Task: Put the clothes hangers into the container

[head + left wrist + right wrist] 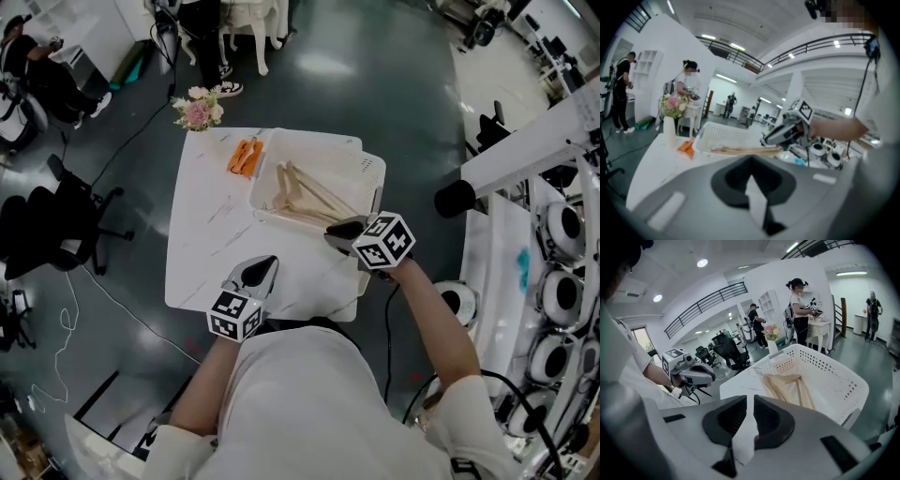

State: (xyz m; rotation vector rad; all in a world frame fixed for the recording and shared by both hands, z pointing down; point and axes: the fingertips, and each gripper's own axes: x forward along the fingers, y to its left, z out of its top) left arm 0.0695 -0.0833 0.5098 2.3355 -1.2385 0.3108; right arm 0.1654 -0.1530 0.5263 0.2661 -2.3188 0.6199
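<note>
A white perforated basket point(367, 169) point(834, 376) point(724, 133) stands on the right half of a white table point(211, 234). Several wooden clothes hangers point(305, 197) point(787, 385) point(740, 150) lie inside it. My right gripper point(330, 234) point(750, 401) hovers by the basket's near right corner, just off the hangers' ends; its jaws stand a narrow gap apart with nothing between them. My left gripper point(267, 262) point(751, 161) hangs over the table's front edge, away from the basket, jaws together and empty.
An orange object point(245, 156) point(686, 146) lies on the table left of the basket. A vase of flowers point(197, 111) point(670, 110) stands at the far left corner. Office chairs point(56, 225) and cables are on the floor to the left, and people stand beyond the table.
</note>
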